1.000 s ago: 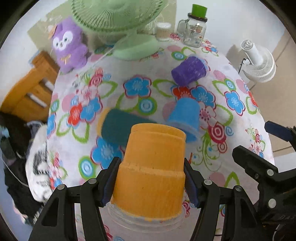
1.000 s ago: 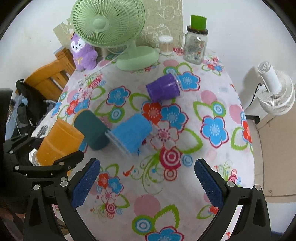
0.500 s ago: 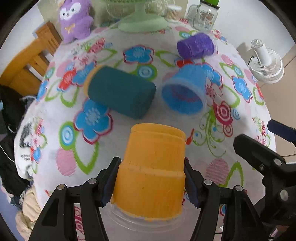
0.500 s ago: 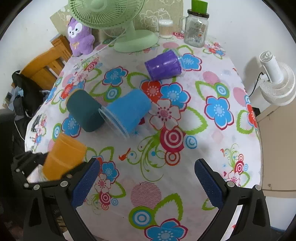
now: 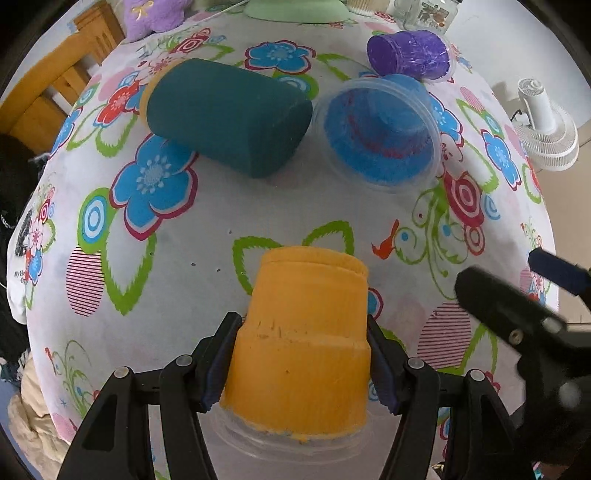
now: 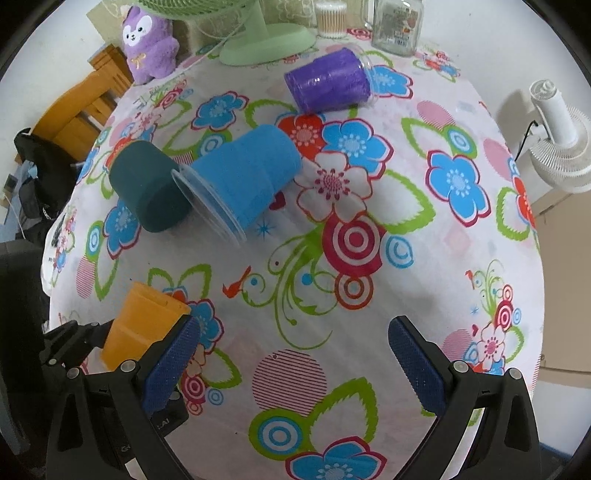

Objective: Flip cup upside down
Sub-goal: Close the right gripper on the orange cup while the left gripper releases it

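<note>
My left gripper (image 5: pixel 299 354) is shut on an orange cup (image 5: pixel 303 343), its closed base pointing away from the camera and its clear rim toward it, held low over the flowered tablecloth (image 5: pixel 207 251). The same cup (image 6: pixel 142 325) shows at the lower left of the right wrist view. My right gripper (image 6: pixel 295 362) is open and empty over the near part of the cloth. A dark teal cup (image 5: pixel 225 118), a blue cup (image 5: pixel 380 136) and a purple cup (image 5: pixel 410 55) lie on their sides farther back.
A green desk fan's base (image 6: pixel 266 40), a purple plush toy (image 6: pixel 151 44), a glass jar (image 6: pixel 397 27) and a small container (image 6: pixel 330 18) stand along the far edge. A white floor fan (image 6: pixel 557 140) is off the right side. A wooden chair (image 6: pixel 74 114) is at the left.
My left gripper has tipped downward and lowered with the orange cup toward the cloth. The lying cups now sit higher in its view. My right gripper has moved forward, closer over the table.
</note>
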{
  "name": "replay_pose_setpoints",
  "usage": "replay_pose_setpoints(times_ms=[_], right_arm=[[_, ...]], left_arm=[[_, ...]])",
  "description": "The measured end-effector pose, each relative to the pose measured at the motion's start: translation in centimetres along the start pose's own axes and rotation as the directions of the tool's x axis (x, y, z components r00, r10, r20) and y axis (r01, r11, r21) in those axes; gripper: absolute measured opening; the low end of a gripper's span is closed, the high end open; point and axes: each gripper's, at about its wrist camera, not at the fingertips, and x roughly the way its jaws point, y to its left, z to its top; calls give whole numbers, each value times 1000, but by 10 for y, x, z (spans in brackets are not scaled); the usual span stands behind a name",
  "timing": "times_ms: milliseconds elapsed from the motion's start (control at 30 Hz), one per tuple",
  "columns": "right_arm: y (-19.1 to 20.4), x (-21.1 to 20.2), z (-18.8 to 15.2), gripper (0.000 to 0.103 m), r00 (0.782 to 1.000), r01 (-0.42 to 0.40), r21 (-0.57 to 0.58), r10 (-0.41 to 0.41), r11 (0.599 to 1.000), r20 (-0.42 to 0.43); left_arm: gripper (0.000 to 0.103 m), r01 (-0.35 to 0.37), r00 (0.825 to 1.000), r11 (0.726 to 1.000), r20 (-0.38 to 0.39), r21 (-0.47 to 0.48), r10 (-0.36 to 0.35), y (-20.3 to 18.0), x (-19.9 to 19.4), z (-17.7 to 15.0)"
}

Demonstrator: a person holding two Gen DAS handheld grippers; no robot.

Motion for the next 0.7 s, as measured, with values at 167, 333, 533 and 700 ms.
replay_pose_setpoints(times_ms=[167,333,533,700], right_arm=[[0,6,-1,103,1000,-4,-2,4,1000,-17],[-2,2,3,103,1000,-16,1,16,1000,-8],[-6,-11,14,103,998,-68,17,68,998,9],[-2,-26,24,103,994,-107,14,107,994,27]], left_arm=[[69,4,1000,1000,14,-12,-4,0,1,-2],[91,17,1000,999,24,-41,-16,-5,-4,7],[93,18,999,1000,31,-16,-18,-7,-23,20],[93,16,999,1000,46,-10,-15,-2,-45,23]])
